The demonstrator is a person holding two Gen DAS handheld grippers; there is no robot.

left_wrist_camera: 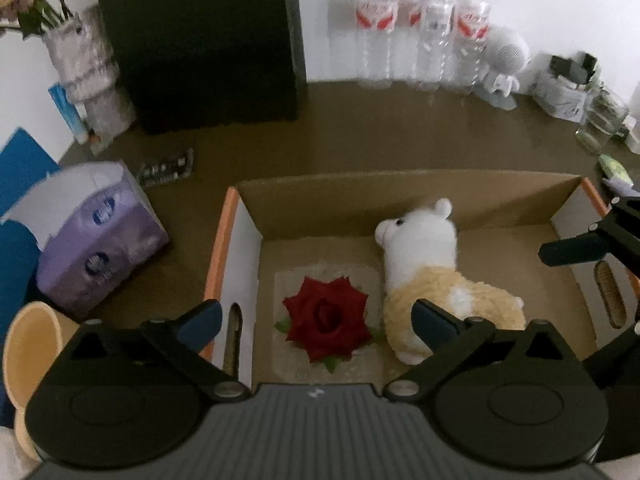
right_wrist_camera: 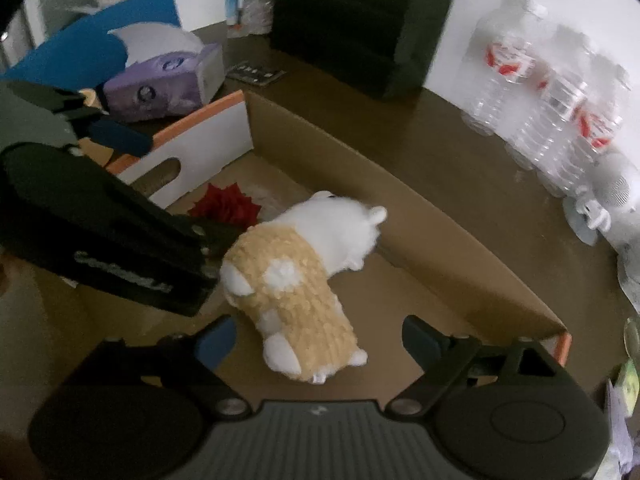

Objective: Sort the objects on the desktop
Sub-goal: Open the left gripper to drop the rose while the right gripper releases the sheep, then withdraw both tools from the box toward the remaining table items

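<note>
An open cardboard box (left_wrist_camera: 400, 196) with orange edges sits on the brown desk. Inside lie a red fabric rose (left_wrist_camera: 326, 316) on a clear sheet and a white-and-tan plush alpaca (left_wrist_camera: 424, 248) on its side. My left gripper (left_wrist_camera: 316, 322) hangs open above the rose, with its pads clear of the flower. My right gripper (right_wrist_camera: 320, 342) is open over the alpaca (right_wrist_camera: 296, 280), whose hind end shows between the wide-spread fingers without touching them. The rose (right_wrist_camera: 228, 206) is partly hidden behind the left gripper's fingers (right_wrist_camera: 120, 138). One of the right gripper's fingers (left_wrist_camera: 572, 252) enters at the box's right end.
Left of the box are a purple tissue pack (left_wrist_camera: 100, 236), a beige cup (left_wrist_camera: 32, 352) and a blue folder (left_wrist_camera: 20, 168). Behind stand a black box (left_wrist_camera: 200, 40), a vase (left_wrist_camera: 88, 72), several water bottles (left_wrist_camera: 420, 40), a white toy (left_wrist_camera: 506, 60) and a glass jar (left_wrist_camera: 604, 120).
</note>
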